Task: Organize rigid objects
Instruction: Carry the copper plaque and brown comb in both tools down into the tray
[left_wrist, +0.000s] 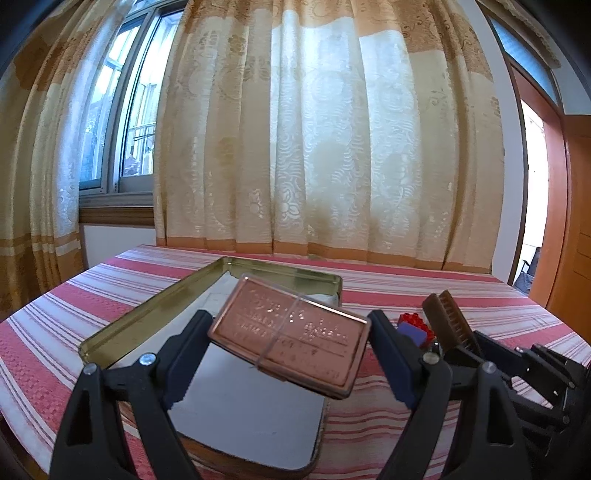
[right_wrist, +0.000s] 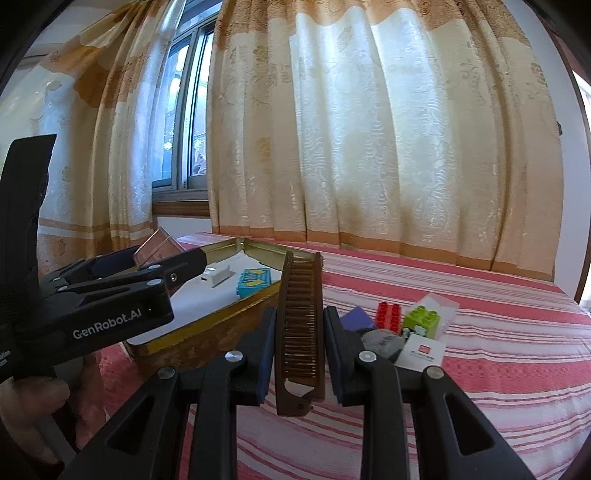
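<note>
My left gripper (left_wrist: 290, 339) is shut on a clear case with a copper card (left_wrist: 290, 338), held tilted above the open gold tin (left_wrist: 155, 306). The case also shows in the right wrist view (right_wrist: 155, 249), in the left gripper (right_wrist: 162, 258). My right gripper (right_wrist: 299, 332) is shut on a brown folding comb (right_wrist: 301, 328), held upright above the striped cloth right of the tin (right_wrist: 207, 332); the comb also shows in the left wrist view (left_wrist: 445, 319). Inside the tin lie a white adapter (right_wrist: 218, 275) and a teal block (right_wrist: 256, 282).
Right of the tin lie a purple block (right_wrist: 356, 317), a red brick (right_wrist: 388, 315), a green brick (right_wrist: 421, 321), a grey item (right_wrist: 382, 341) and a white card (right_wrist: 419, 352). Curtains (left_wrist: 314, 147) hang behind the table. A wooden door (left_wrist: 565, 221) stands at right.
</note>
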